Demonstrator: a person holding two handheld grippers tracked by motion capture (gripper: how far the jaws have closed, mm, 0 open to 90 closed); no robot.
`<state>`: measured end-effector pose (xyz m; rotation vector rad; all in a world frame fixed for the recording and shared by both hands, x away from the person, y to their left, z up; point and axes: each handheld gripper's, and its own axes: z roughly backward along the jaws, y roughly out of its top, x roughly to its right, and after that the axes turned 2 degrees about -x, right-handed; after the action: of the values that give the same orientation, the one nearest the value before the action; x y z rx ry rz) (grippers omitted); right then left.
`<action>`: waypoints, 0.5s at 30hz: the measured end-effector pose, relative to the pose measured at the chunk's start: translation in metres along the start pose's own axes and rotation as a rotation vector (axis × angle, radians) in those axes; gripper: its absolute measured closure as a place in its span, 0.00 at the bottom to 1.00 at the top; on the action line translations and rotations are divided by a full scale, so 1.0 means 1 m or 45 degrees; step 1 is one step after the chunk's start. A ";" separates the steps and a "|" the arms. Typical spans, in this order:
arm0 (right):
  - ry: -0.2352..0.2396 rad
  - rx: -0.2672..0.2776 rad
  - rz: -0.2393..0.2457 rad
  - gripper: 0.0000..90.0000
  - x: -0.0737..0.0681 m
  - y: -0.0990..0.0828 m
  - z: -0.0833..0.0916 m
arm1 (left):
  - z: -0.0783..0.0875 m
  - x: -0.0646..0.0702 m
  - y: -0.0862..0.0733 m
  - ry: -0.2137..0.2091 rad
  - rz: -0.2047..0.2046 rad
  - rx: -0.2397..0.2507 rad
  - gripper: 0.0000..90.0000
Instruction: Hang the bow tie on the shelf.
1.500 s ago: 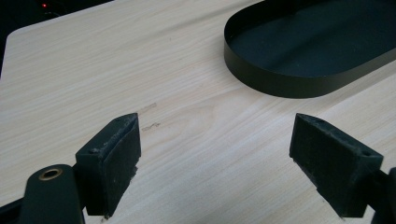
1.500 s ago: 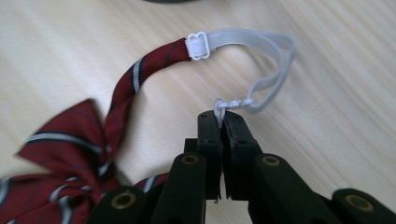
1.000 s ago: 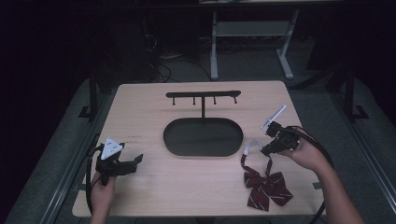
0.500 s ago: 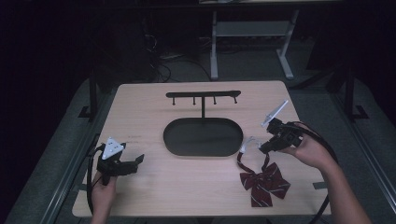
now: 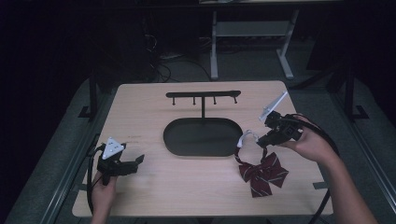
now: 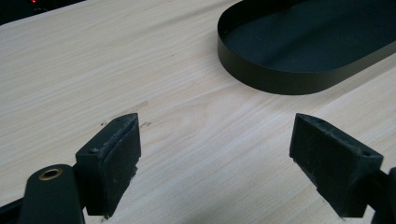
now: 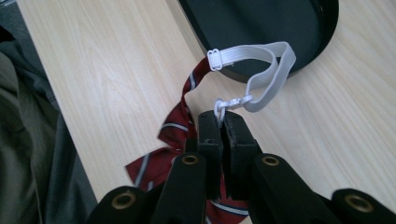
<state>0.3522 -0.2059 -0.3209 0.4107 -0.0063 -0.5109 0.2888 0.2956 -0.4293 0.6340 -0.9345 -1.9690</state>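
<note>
Nearest the worktop (image 5: 187, 186) edge, left tongs (image 6: 215, 163) resting low with jaws gaping wide on nothing; farther right, right tongs (image 7: 223, 122) pinching shut on the white elastic strap (image 7: 261, 70) of the maroon striped bow tie (image 5: 261, 171), lying just beside the black oval tray (image 5: 177, 140); beyond, hook rack (image 5: 203, 95) standing

The bow tie (image 5: 261, 173) is dark red with white stripes, its elastic strap (image 7: 261, 65) white. The tray (image 5: 201, 137) is black, the counter (image 5: 154, 112) pale wood grain.

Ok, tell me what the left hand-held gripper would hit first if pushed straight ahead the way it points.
Probably the dark oval tray: the open left hand-held gripper has bare table ahead of it, then the tray's wall, slightly off to one side, so depth is uncertain.
</note>
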 end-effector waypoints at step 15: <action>-0.016 0.004 0.051 0.96 -0.002 0.023 0.020 | -0.001 0.001 0.000 -0.008 0.004 0.005 0.18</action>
<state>0.3591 -0.1945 -0.2938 0.4096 -0.0277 -0.4741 0.2889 0.2943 -0.4294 0.6283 -0.9426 -1.9680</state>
